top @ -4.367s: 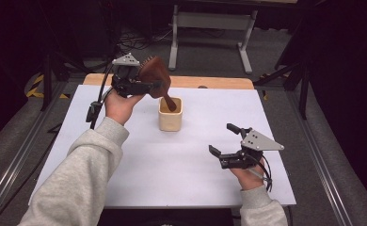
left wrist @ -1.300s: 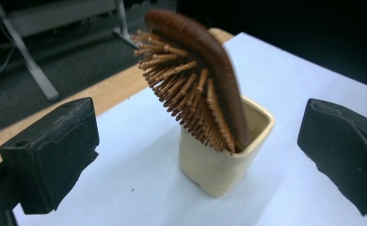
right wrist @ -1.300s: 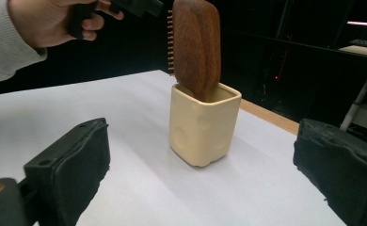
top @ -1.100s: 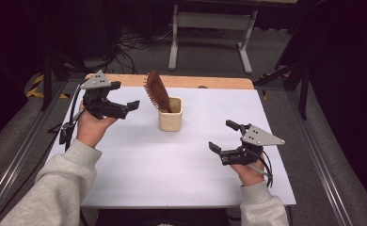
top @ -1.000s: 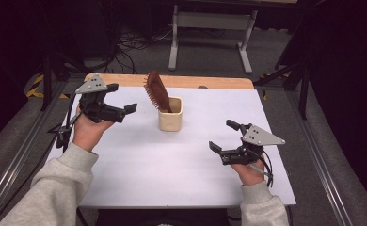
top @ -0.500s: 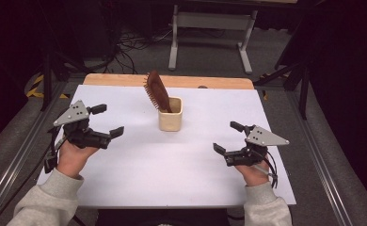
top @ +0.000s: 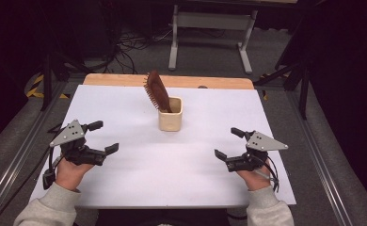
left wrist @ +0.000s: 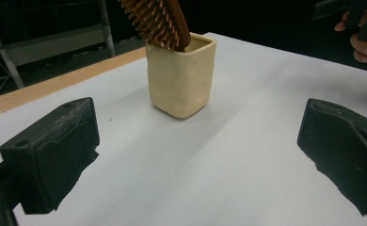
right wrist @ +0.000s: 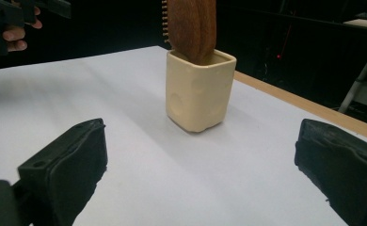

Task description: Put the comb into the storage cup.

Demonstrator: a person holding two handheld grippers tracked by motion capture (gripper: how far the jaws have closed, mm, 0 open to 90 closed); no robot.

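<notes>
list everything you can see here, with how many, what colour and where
hairbrush: 1, brown wood, standing handle-down in the cup, head leaning to the left and away in the high view
cup: 1, cream, squarish, upright on the far middle of the table
table: 1, white top with a bare wooden strip along the far edge
metal stand: 1, grey, on the floor beyond the table
cables: several, black, on the floor beyond the table's far left
left gripper: 1, black with a grey plate, near left of the table, jaws open, holding nothing
right gripper: 1, black with a grey plate, near right, jaws open, holding nothing
sleeves: 2, grey, at the near edge
</notes>
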